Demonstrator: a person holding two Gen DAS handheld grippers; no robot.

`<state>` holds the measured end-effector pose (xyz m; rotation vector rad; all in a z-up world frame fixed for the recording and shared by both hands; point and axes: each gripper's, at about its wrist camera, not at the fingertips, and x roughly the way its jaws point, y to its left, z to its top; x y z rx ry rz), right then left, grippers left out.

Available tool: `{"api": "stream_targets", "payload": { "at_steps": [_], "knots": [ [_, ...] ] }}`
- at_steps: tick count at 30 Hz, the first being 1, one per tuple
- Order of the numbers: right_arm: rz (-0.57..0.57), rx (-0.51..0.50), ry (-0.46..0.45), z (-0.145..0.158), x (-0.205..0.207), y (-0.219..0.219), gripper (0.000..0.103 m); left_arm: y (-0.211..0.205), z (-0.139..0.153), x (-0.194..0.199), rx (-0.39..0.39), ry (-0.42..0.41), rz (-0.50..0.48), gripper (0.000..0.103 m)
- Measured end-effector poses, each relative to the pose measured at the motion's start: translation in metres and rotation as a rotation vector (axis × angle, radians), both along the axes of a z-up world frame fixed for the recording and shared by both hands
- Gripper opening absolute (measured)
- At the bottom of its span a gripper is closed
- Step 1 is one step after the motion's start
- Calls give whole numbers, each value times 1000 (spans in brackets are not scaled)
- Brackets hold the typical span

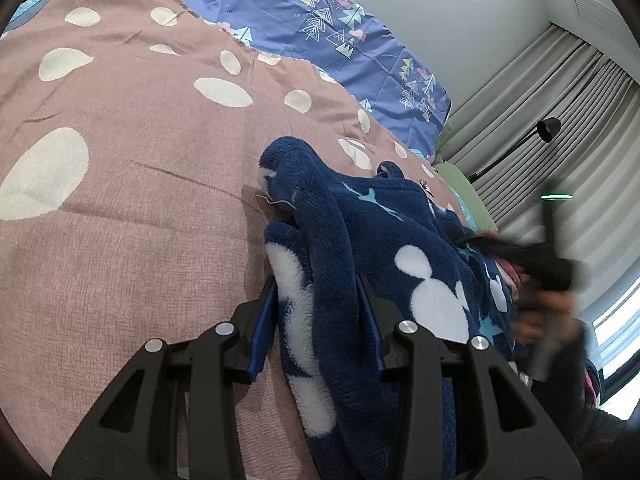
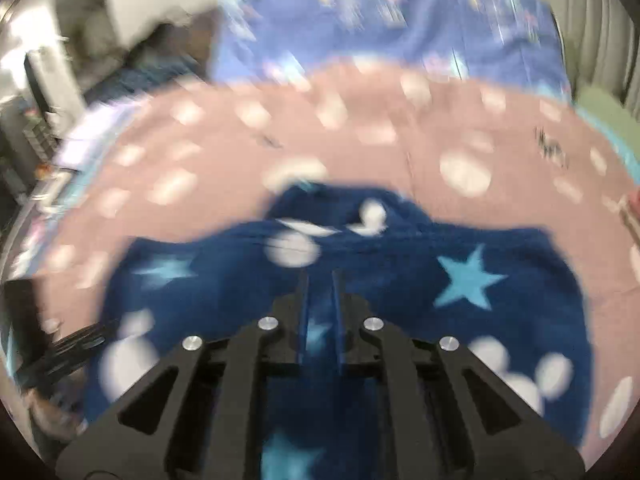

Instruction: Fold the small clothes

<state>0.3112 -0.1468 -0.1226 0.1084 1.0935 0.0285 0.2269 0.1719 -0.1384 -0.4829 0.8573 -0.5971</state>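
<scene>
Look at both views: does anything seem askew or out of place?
Yes. The fleece garment lies bunched on the bedspread, one thick fold caught between the left gripper's fingers, not flat for folding.

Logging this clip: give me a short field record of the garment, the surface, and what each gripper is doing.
garment: navy fleece garment with white and light blue shapes, bunched
surface: pink spotted bedcover, blue patterned sheet beyond
left gripper: left gripper with a thick fold of the fleece between its fingers
right gripper: right gripper shut, over the fleece; grip on cloth unclear
image quality: right wrist view motion-blurred
</scene>
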Motion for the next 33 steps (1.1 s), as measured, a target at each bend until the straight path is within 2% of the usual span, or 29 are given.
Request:
{"api": "stream_targets", "payload": {
  "at_steps": [1,2,5,8,10,11,12,13,15,16,17,19,22,23,27,33],
  "knots": [
    [-2,49,-39,-11,5,-7,10,0,0,0,-2,-3,-4,43],
    [-13,78,-28,-9,6,-10,9,0,0,1,1,-1,-4,43],
    [19,35,-55,-14,5,-4,10,1,0,1,-4,0,-6,43],
    [6,43,-85,1,-6,-4,13,1,0,0,-5,-1,-4,43],
    [26,-7,-193,32,-37,8,28,1,0,0,-9,0,-3,43],
    [60,-24,-237,49,-53,20,35,1,0,0,-8,-1,-3,43],
    [149,-47,-291,63,-83,40,36,1,0,0,-7,-1,-3,43],
    [203,-55,-313,70,-98,53,37,1,0,0,-9,0,-3,43],
    [374,-65,-368,81,-150,93,49,1,0,0,-12,1,-3,43],
    [457,-71,-387,80,-176,112,50,1,0,0,-13,1,-3,43],
    [579,-94,-413,75,-209,137,52,1,0,0,-13,1,-3,43],
    [731,-195,-458,61,-251,175,52,1,0,0,-16,1,-3,43],
    [837,-383,-541,29,-288,214,56,1,-1,0,-16,1,-3,43],
    [853,-441,-558,19,-293,223,59,1,-1,0,-16,1,-3,43],
    [866,-672,-659,-10,-301,254,62,1,-1,0,-19,2,-3,43],
    [810,-740,-634,-29,-265,282,62,0,0,0,-25,3,-3,43]
  ]
}}
